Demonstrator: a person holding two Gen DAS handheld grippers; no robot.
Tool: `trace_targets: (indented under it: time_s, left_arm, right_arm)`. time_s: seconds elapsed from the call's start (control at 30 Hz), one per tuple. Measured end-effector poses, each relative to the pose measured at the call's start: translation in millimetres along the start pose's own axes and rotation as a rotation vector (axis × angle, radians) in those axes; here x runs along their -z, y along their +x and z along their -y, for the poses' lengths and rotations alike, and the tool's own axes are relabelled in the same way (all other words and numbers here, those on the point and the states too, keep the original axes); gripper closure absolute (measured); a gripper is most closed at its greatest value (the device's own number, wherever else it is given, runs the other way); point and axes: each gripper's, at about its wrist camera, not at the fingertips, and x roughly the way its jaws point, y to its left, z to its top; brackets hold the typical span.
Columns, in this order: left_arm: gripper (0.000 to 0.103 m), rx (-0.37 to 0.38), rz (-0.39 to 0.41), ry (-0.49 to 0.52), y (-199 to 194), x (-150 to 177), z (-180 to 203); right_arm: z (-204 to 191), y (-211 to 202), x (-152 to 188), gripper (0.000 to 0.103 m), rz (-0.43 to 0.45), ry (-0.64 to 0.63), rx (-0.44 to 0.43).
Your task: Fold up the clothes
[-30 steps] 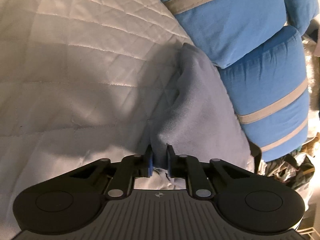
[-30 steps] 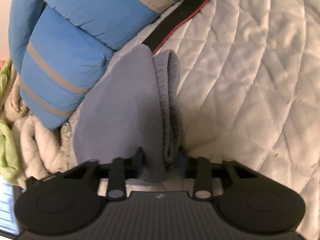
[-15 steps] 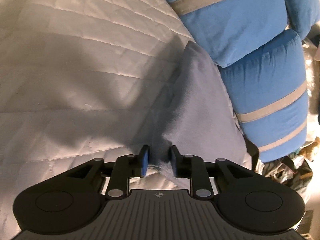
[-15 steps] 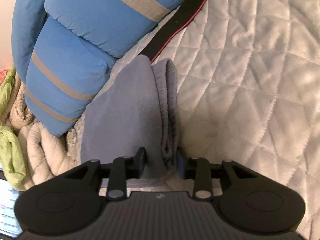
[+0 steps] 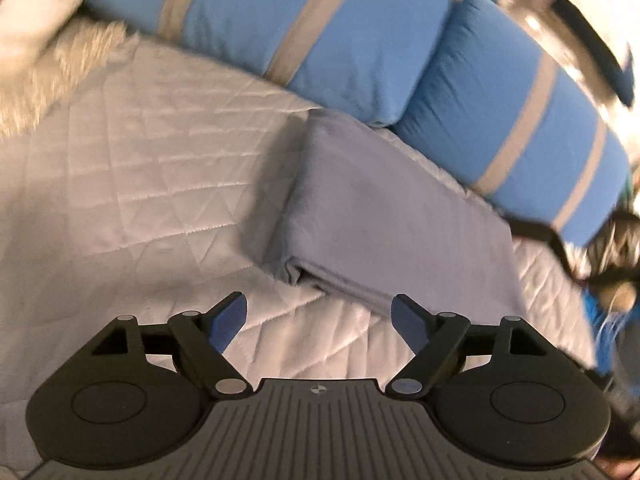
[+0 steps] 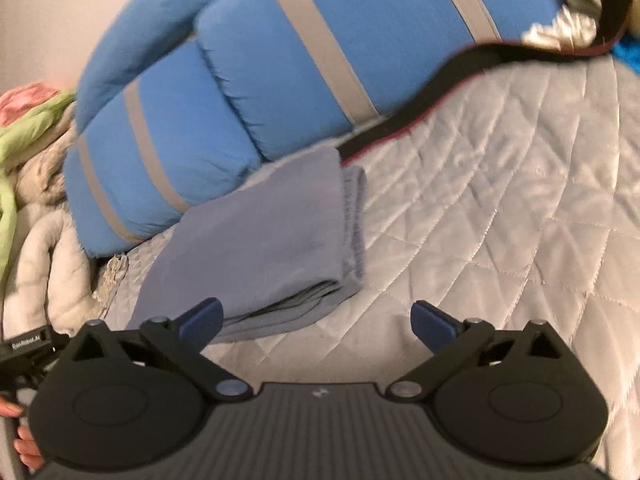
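A grey-blue garment lies folded into a flat rectangle on the white quilted bed cover, right against the blue bedding. In the right wrist view the same folded garment shows its ribbed waistband on the right edge. My left gripper hangs just short of the garment's near edge, its jaws opening, with only quilt between them. My right gripper is drawn back from the garment too, jaws opening wide; its left finger overlaps the near corner in the picture, but nothing is gripped.
A rolled blue duvet with grey stripes lies behind the garment, seen as the blue duvet in the right wrist view. A black strap with a red edge crosses the quilt. Green and beige clothes are piled at the left.
Both grippers let go of the folded garment, opened wide and pulled back and up from it. The garment now lies flat on the quilt.
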Motion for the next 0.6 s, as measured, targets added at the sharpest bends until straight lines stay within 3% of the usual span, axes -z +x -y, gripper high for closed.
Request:
trace_targets:
  time_s: [0.17,0.3,0.6]
  left_arm:
    - [0.024,-0.023,0.024,0.092,-18.9,28.0,18.7]
    - [0.019,-0.109,0.061,0.25,-28.9,57.3,36.9]
    - [0.012,-0.229,-0.024,0.444,-15.0,104.0,45.2]
  right_arm:
    - [-19.2,-8.1,29.1,0.0,0.011,-0.101,0.044]
    - [-39.4,-14.7,53.2,0.0,0.025,-0.265,0.116]
    - [-57.8,-28.8,91.9,0.0,0.071,-0.425,0.234]
